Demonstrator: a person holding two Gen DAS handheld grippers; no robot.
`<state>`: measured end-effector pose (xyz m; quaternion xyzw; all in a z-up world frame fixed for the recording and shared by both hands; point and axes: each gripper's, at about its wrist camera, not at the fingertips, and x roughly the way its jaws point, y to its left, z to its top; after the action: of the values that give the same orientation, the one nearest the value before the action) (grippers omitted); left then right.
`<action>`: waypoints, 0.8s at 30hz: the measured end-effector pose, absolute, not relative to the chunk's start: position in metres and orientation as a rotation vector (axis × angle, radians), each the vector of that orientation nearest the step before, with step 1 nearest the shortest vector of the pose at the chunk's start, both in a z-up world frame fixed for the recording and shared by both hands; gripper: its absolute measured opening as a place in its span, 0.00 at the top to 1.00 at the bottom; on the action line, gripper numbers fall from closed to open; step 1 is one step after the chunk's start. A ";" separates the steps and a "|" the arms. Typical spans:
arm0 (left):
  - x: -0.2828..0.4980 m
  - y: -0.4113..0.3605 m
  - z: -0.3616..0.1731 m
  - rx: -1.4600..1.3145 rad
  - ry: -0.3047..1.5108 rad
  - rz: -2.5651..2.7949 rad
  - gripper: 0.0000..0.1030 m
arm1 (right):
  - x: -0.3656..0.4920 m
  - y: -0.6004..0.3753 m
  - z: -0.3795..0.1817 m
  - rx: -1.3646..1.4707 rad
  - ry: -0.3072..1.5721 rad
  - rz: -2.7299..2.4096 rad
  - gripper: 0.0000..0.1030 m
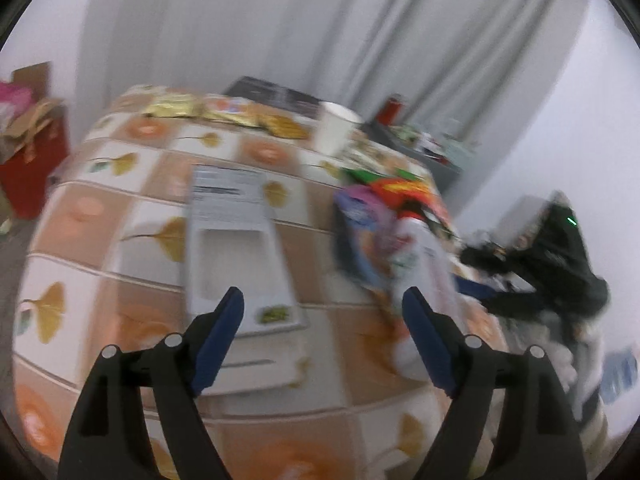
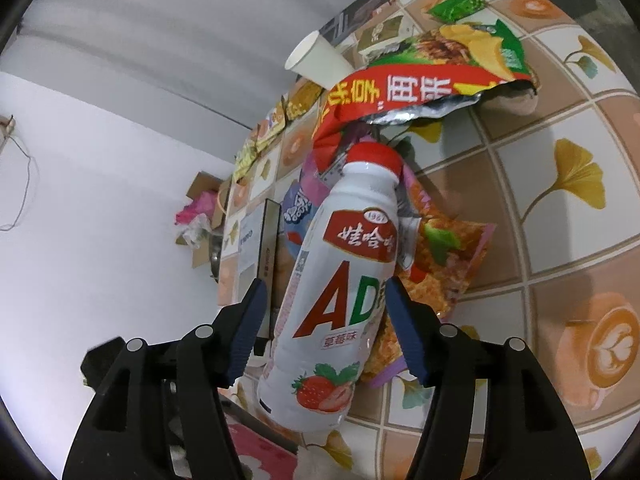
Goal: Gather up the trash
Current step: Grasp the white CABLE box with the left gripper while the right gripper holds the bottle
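Observation:
My right gripper point(image 2: 324, 296) has its jaws on both sides of a white milk-drink bottle point(image 2: 340, 280) with a red cap; the blue pads touch or nearly touch its sides. The bottle lies over snack wrappers: a red and green chip bag point(image 2: 432, 80) and an orange packet point(image 2: 448, 264). My left gripper point(image 1: 322, 308) is open and empty above the tiled tablecloth point(image 1: 100, 208), between a flat white box point(image 1: 232, 232) and the same bottle point(image 1: 420, 256) with wrappers point(image 1: 376, 216). The other gripper point(image 1: 552, 264) shows at the right in the left wrist view.
A white paper cup point(image 1: 336, 128) point(image 2: 316, 60) stands at the table's far side, with gold snack packets point(image 1: 224, 114) behind. A red box with rubbish point(image 1: 32, 152) sits on the floor at left. Grey curtains hang behind. A dark low table point(image 1: 432, 152) stands beyond.

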<state>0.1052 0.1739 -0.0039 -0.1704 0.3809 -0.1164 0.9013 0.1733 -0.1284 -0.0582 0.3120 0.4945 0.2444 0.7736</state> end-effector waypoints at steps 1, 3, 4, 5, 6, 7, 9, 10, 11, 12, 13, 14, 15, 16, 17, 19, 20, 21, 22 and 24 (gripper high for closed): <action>0.108 0.177 -0.004 -0.352 0.791 -0.218 0.21 | 0.175 -0.124 -0.058 0.665 1.073 0.524 0.42; 0.113 0.182 -0.005 -0.340 0.793 -0.176 0.20 | 0.180 -0.115 -0.058 0.647 1.072 0.514 0.40; 0.117 0.183 -0.005 -0.339 0.794 -0.172 0.19 | 0.182 -0.112 -0.058 0.644 1.073 0.513 0.40; 0.121 0.184 -0.007 -0.339 0.799 -0.170 0.18 | 0.183 -0.109 -0.058 0.643 1.076 0.510 0.39; 0.127 0.184 -0.009 -0.341 0.813 -0.167 0.17 | 0.185 -0.107 -0.058 0.640 1.079 0.503 0.39; 0.131 0.184 -0.011 -0.341 0.820 -0.165 0.16 | 0.186 -0.106 -0.058 0.634 1.080 0.496 0.39; 0.142 0.184 -0.015 -0.329 0.832 -0.157 0.14 | 0.191 -0.098 -0.060 0.629 1.081 0.485 0.39; 0.148 0.183 -0.017 -0.314 0.838 -0.141 0.14 | 0.197 -0.091 -0.061 0.629 1.081 0.480 0.38; 0.156 0.182 -0.019 -0.298 0.844 -0.122 0.13 | 0.198 -0.089 -0.061 0.629 1.080 0.479 0.38; 0.159 0.181 -0.019 -0.292 0.843 -0.116 0.13 | 0.199 -0.087 -0.061 0.628 1.079 0.477 0.37; 0.166 0.181 -0.022 -0.283 0.848 -0.103 0.12 | 0.200 -0.085 -0.062 0.626 1.080 0.472 0.36; 0.170 0.180 -0.024 -0.277 0.855 -0.095 0.12 | 0.201 -0.085 -0.062 0.625 1.080 0.468 0.36; 0.173 0.180 -0.026 -0.272 0.861 -0.088 0.12 | 0.202 -0.083 -0.063 0.623 1.081 0.463 0.35; 0.178 0.179 -0.029 -0.261 0.870 -0.079 0.12 | 0.203 -0.081 -0.064 0.620 1.083 0.459 0.35; 0.181 0.179 -0.032 -0.253 0.883 -0.065 0.12 | 0.203 -0.081 -0.064 0.618 1.083 0.455 0.35; 0.186 0.179 -0.037 -0.242 0.897 -0.043 0.12 | 0.204 -0.078 -0.065 0.606 1.085 0.446 0.35; 0.189 0.180 -0.039 -0.238 0.906 -0.029 0.12 | 0.204 -0.080 -0.064 0.603 1.086 0.443 0.35; 0.192 0.181 -0.042 -0.236 0.911 -0.019 0.12 | 0.205 -0.078 -0.065 0.598 1.087 0.439 0.34; 0.193 0.181 -0.042 -0.234 0.914 -0.015 0.12 | 0.207 -0.077 -0.066 0.596 1.088 0.437 0.33; 0.198 0.181 -0.046 -0.228 0.926 -0.004 0.12 | 0.209 -0.072 -0.068 0.593 1.090 0.432 0.31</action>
<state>0.1978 0.1815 -0.0464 -0.1099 0.4457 -0.0020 0.8884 0.2088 -0.0721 -0.0678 0.2755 0.5066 0.2010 0.7918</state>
